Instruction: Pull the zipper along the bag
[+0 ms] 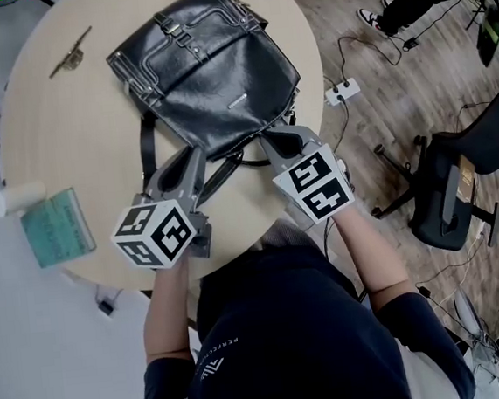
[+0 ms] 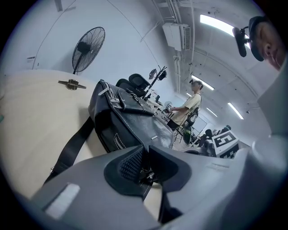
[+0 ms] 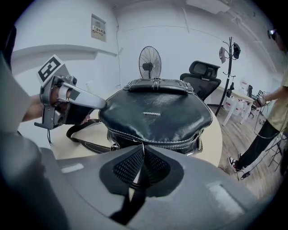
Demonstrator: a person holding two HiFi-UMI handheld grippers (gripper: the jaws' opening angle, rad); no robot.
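A black leather bag (image 1: 211, 75) lies on the round beige table (image 1: 67, 124), its zipped edge facing me. My left gripper (image 1: 193, 158) is at the bag's near left corner. In the left gripper view its jaws (image 2: 145, 158) stand almost together, with the bag's edge (image 2: 135, 121) running between the pads. My right gripper (image 1: 277, 139) is at the near right edge. In the right gripper view (image 3: 143, 155) it is shut on the thin silver zipper pull (image 3: 143, 147), just below the silver zipper teeth (image 3: 157, 143). The black shoulder strap (image 3: 85, 141) trails off to the left.
A green book (image 1: 56, 226) and a white roll (image 1: 17, 199) lie at the table's left edge, and a small metal object (image 1: 71, 55) at the far left. A black office chair (image 1: 454, 183) and a power strip (image 1: 343, 91) are on the floor to the right. A person (image 2: 186, 108) stands beyond.
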